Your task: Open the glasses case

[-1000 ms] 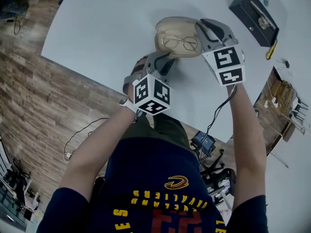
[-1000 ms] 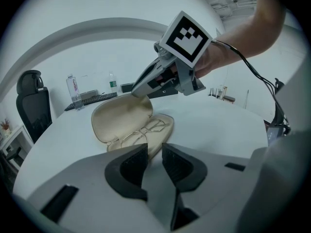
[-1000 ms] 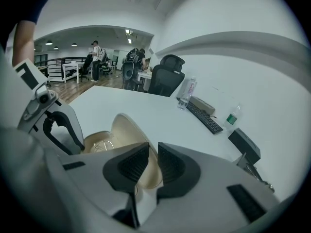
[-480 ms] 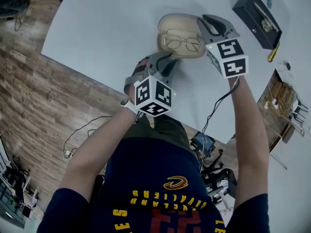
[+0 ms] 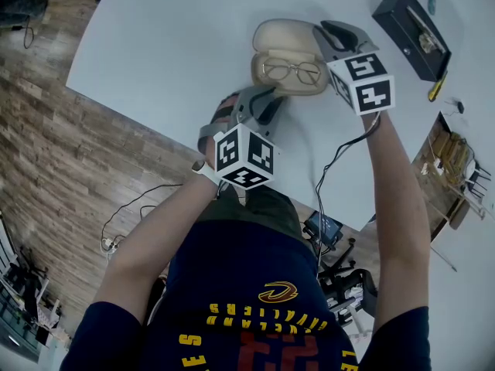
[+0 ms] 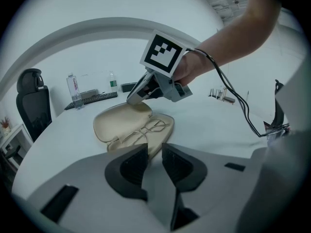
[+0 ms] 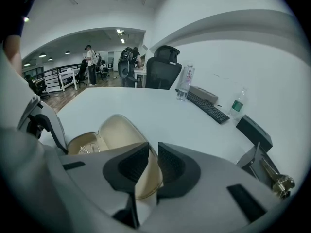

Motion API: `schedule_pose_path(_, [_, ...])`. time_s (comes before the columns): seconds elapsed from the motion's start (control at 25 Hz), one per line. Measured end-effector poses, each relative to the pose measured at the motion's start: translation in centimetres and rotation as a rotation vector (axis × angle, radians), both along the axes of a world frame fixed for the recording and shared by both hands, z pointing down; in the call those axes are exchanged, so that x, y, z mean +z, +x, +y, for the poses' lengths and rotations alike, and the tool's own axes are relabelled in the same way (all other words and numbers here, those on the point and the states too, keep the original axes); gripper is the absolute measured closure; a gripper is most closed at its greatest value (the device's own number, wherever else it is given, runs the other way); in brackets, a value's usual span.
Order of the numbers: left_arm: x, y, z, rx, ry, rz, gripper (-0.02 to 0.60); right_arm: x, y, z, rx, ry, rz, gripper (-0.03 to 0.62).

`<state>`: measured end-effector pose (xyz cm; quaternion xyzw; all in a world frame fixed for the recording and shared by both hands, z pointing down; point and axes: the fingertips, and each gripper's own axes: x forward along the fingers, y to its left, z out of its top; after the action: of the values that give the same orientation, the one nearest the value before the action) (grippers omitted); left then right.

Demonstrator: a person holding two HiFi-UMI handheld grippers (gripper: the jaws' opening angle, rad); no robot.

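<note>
A beige glasses case (image 5: 272,39) lies open on the white table, with wire-rimmed glasses (image 5: 292,72) in its base. My left gripper (image 5: 261,96) is at the near edge of the base. In the left gripper view the left gripper (image 6: 152,152) is shut on that base rim, with the glasses (image 6: 146,130) beyond it. My right gripper (image 5: 323,31) sits at the right end of the raised lid. The right gripper (image 7: 152,161) is shut on the lid's rim, and the lid (image 7: 121,130) stands up between its pads.
A black box (image 5: 408,18) holding small items lies at the far right of the table, with a yellow tool (image 5: 433,83) beside it. A keyboard (image 7: 209,108) and two bottles stand farther back. The table edge (image 5: 155,118) runs close behind my left gripper. A cable hangs from my right gripper.
My right gripper has moved a little farther across the table and lower, still on the lid rim, and the lid leans back a bit more. The left gripper has stayed put.
</note>
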<state>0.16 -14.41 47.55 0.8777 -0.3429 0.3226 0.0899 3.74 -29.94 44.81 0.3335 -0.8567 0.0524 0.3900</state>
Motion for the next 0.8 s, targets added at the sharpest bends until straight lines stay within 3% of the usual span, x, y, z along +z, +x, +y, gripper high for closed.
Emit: schedule_pose_path(0.8, [0.1,0.1,-0.1,-0.004,-0.008,0.008,0.479,1.5,0.3,-0.9,0.005,-0.024,0.008,0.523])
